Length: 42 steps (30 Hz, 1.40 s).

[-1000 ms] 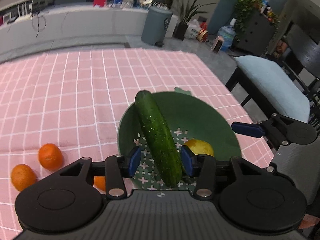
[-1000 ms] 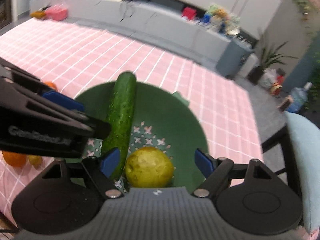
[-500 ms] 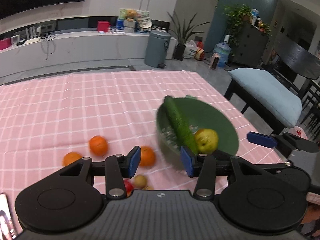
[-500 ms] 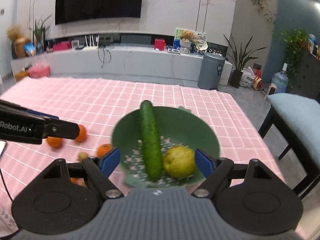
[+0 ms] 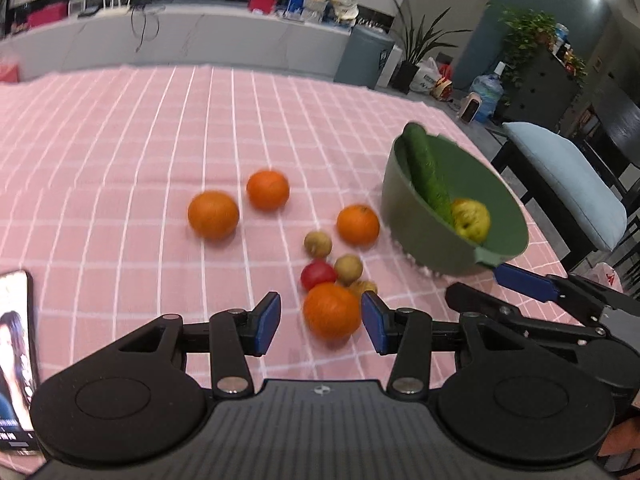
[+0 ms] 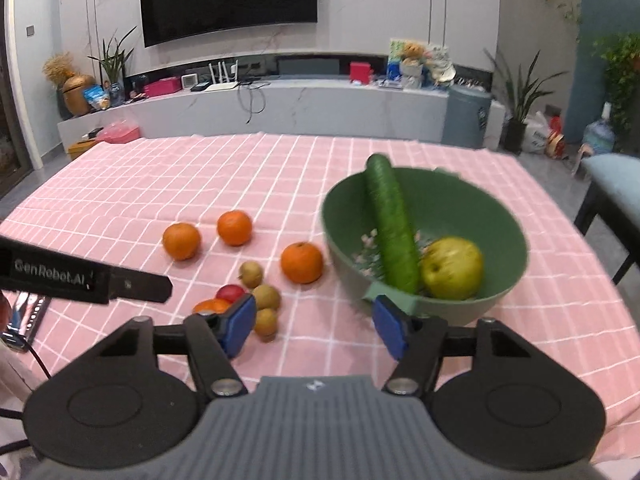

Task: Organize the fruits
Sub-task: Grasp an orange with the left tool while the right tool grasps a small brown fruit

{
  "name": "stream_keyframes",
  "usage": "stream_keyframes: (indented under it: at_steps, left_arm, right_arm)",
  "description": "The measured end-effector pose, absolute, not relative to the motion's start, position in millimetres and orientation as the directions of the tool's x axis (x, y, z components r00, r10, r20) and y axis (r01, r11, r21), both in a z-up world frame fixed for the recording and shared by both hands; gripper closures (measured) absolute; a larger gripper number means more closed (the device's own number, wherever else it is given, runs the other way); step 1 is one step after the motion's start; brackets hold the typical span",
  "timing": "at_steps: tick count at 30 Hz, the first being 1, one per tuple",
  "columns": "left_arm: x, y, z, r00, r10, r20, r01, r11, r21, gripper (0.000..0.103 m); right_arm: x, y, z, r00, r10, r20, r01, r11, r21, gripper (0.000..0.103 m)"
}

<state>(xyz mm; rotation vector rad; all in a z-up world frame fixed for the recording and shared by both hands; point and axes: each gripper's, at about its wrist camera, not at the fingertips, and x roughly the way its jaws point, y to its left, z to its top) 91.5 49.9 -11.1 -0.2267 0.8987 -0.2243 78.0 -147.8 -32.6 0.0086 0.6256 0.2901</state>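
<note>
A green bowl (image 6: 506, 240) is sitting on the right side of a table covered by a pink checked cloth (image 6: 160, 184), and a long cucumber (image 6: 390, 228) is leaning in it with its far tip poking over the far rim, while a yellow-green apple (image 6: 453, 268) is lying just to the right of the cucumber's near end. To the left of the bowl, loose fruit is lying on the cloth: two oranges (image 5: 213, 215) are sitting side by side farther left, a third orange (image 5: 357, 225) is resting just beside the bowl's left wall, and nearer the cameras a cluster of small brown fruits (image 5: 318, 244) and one red fruit (image 5: 318, 274) is gathering around a fourth, nearest orange (image 5: 331, 310). The left gripper (image 5: 320, 322) is hovering partly open above that nearest orange, which is showing between its blue pads with gaps on both sides, so it is gripping nothing. The right gripper (image 6: 316, 326) is also standing partly open and empty, its jaws having just been closing with only bare cloth between them; its right pad is showing in front of the bowl's near lip. A phone (image 5: 14, 356) with a lit screen is lying at the near left edge of the table.
</note>
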Motion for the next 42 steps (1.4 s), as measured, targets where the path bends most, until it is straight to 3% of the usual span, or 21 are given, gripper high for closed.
stream_keyframes:
  at_steps: [4, 14, 28, 33, 42]
  left_arm:
    - [89.7, 48.9, -24.6, 0.569, -0.291, -0.770, 0.094, 0.952, -0.290, 0.049]
    - [107.9, 44.0, -42.5, 0.528, -0.355, -0.772, 0.087, 0.926, -0.366, 0.049]
    - [127.7, 33.7, -60.8, 0.478, -0.359, -0.802, 0.053, 0.923, -0.382, 0.049]
    - [126.9, 35.4, -60.8, 0.483, -0.364, -0.796, 0.050, 0.919, -0.390, 0.055]
    - [118.0, 46.8, -49.7, 0.549, -0.355, -0.757, 0.024, 0.912, -0.410, 0.055]
  right_arm:
    - [89.2, -143.7, -44.7, 0.734, 0.311, -0.603, -0.283, 0.948, 0.144, 0.057]
    - [108.1, -133.2, -72.1, 0.691, 0.320, -0.648, -0.295, 0.943, 0.151, 0.068]
    - [127.0, -126.0, -86.9, 0.653, 0.370, -0.661, -0.340, 0.923, 0.181, 0.068]
    - [125.8, -122.0, -86.3, 0.654, 0.383, -0.652, -0.362, 0.916, 0.176, 0.068]
    - [132.3, -116.3, -87.2, 0.656, 0.396, -0.643, -0.377, 0.909, 0.177, 0.071]
